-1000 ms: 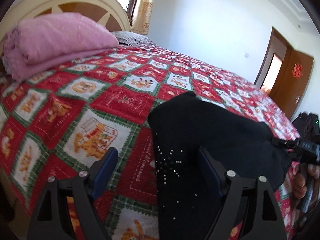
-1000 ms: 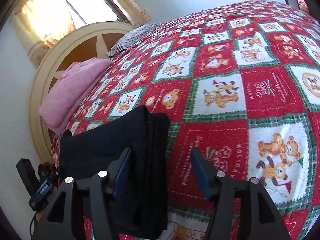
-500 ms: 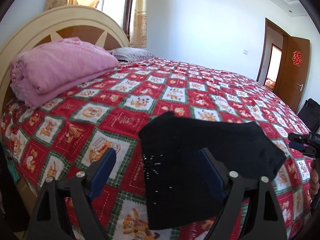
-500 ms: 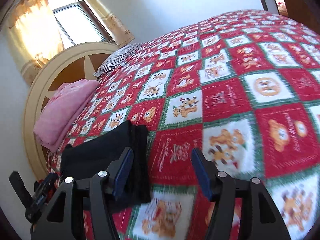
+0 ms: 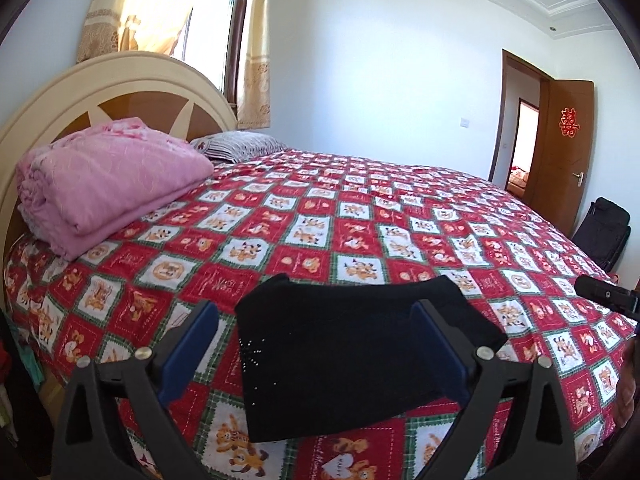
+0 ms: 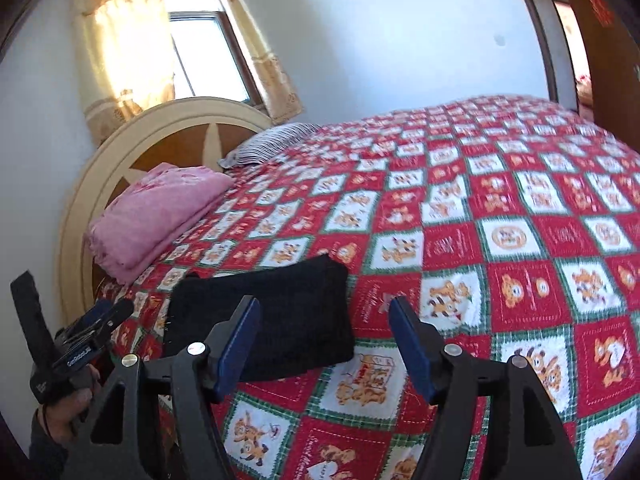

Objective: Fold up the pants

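Red patchwork bedspread [image 5: 360, 216] carries the soft, limp folded black pants [image 5: 352, 360] below the pink blanket [image 5: 112, 176], both grippers [image 5: 316, 356] [image 6: 324, 344] opening, empty; grip folded edges

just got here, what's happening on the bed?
A person holds a gripper in each hand over the quilt. The black pants lie folded into a compact rectangle near the bed's edge. Left gripper and right gripper are both opening, with nothing clamped; neither touches the pants. A pink blanket sits by the headboard.
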A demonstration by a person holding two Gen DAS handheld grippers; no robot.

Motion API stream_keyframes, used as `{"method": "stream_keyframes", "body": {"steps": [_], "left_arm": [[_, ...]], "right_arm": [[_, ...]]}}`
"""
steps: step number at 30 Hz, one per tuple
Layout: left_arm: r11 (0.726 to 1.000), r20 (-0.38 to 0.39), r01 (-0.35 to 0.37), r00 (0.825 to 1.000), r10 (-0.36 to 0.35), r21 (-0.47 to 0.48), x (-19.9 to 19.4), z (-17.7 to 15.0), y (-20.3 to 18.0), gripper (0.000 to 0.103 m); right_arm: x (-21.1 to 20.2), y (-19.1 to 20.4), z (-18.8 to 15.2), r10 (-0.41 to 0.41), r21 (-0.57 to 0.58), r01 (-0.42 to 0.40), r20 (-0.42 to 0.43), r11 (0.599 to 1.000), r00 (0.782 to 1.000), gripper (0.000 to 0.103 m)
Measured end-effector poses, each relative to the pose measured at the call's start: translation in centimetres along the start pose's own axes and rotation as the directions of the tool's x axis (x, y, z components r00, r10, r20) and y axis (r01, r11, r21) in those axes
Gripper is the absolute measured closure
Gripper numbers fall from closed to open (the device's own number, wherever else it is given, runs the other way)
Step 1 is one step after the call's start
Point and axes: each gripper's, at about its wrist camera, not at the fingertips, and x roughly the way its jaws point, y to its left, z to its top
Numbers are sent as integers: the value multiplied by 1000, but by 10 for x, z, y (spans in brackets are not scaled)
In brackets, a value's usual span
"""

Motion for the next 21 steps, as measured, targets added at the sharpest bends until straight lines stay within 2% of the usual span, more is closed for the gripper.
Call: {"method": "stream_keyframes", "body": {"steps": [5,15,21], "left_arm": [[1000,25,1,1000,-1,1,-8,6,-3,1],[1000,56,16,998,-16,-5,-19,13,-9,0],[1000,66,19,998,-18,-8,-23,14,-11,0]], "right_arm": [[-18,21,4,-36,-96,42,61,994,997,30],[-23,18,9,-87,-74,92,65,993,994,26],[-28,31,8,-95,-118,103,73,988,993,26]]}}
